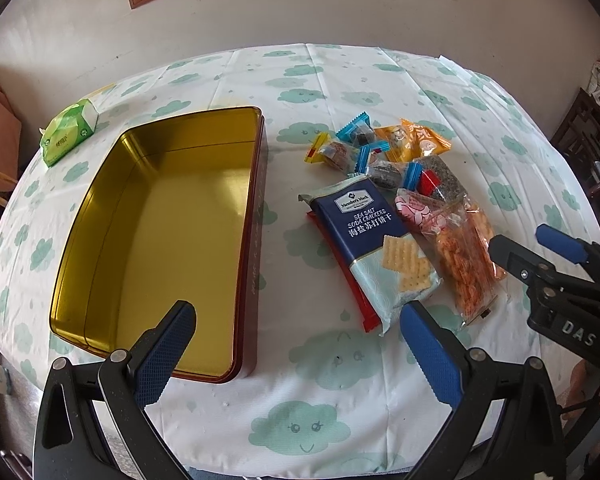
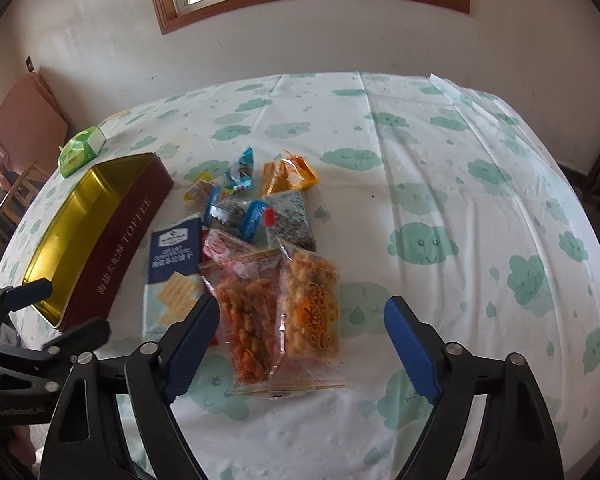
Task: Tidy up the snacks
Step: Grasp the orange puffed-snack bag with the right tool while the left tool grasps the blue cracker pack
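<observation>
- The left gripper (image 1: 296,332) has its jaws spread wide with nothing between them; it hangs above the table (image 1: 340,72) between the tin and the snack pile.
- The right gripper (image 2: 302,340) also has its jaws apart. The near ends of two clear snack packets lie in the gap between the blue pads, but neither pad presses on them.
- The tin (image 1: 256,248) is a long rectangular box, gold inside and dark red outside, lid off and nothing in it. It sits on the left part of the table, and its side wall reads TOFFEE in the right wrist view.
- The cracker pack (image 1: 374,240), navy and pale blue, lies just right of the tin, on top of a red wrapper.
- The two clear packets (image 2: 280,312) of orange fried snacks lie side by side to the right of the cracker pack, touching it.
- Small wrapped sweets (image 1: 364,148) in blue, yellow and orange crowd together at the far end of the pile.
- A green tissue pack (image 1: 68,132) rests beyond the tin near the table's far left edge, well apart from the snacks.
</observation>
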The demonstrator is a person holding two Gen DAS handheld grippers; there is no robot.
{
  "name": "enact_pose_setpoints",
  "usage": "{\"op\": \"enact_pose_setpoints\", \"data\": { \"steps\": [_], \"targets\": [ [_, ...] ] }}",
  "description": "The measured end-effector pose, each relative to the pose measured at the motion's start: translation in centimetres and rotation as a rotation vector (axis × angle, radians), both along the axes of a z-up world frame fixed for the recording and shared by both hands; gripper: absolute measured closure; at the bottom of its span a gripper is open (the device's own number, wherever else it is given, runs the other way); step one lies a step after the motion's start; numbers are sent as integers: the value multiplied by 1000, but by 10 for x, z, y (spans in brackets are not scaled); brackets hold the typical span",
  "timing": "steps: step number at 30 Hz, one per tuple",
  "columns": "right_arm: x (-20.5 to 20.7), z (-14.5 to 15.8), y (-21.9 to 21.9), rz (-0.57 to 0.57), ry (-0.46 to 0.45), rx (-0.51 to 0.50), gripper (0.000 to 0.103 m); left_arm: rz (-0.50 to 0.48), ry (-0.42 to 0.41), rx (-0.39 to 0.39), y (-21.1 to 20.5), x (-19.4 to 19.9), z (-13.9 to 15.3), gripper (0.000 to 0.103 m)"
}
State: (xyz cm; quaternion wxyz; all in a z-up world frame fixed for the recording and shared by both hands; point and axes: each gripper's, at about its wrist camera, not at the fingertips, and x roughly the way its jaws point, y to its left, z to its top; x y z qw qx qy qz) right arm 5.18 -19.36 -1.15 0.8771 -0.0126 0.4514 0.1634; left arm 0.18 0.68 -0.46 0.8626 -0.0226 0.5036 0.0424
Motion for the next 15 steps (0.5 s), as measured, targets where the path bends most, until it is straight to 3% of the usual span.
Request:
{"op": "enact_pose_setpoints", "data": {
  "steps": [2, 15],
  "targets": [
    [4, -4, -2, 0, 16, 2, 30, -3, 3, 1, 0, 2, 1, 2],
    [30, -32, -15, -18, 93, 25, 42, -22, 38, -8, -9, 24, 1, 7]
  ]
}}
